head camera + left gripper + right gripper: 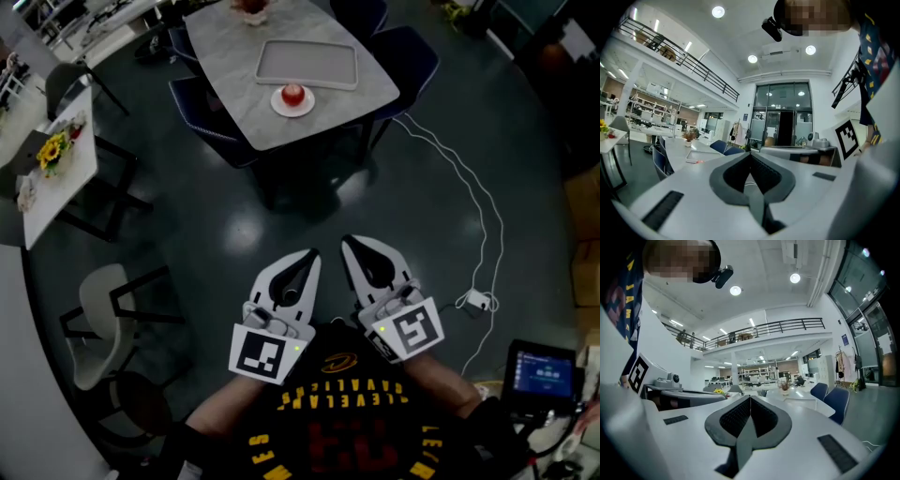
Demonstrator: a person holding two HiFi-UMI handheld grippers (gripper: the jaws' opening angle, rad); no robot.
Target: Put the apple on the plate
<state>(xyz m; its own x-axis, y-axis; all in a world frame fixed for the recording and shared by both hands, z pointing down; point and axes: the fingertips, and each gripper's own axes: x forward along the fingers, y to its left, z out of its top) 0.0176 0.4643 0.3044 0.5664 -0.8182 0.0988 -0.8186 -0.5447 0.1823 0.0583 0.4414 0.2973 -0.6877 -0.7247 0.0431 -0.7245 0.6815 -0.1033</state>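
red apple already sits on the white plate, just beside the tray on the far table. the left gripper and the right gripper hang near the body, jaws pressed together on nothing, probably because there is nothing to carry.

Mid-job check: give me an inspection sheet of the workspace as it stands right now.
Surface: grey table, far from both grippers.
Job's things: apple sits on the plate.
Clutter: empty tray beside the plate.
Grippers: left gripper and right gripper shut, empty, held close to the body.
Cables: white cable trailing across the floor.
Surroundings: blue chairs; side table with sunflowers.
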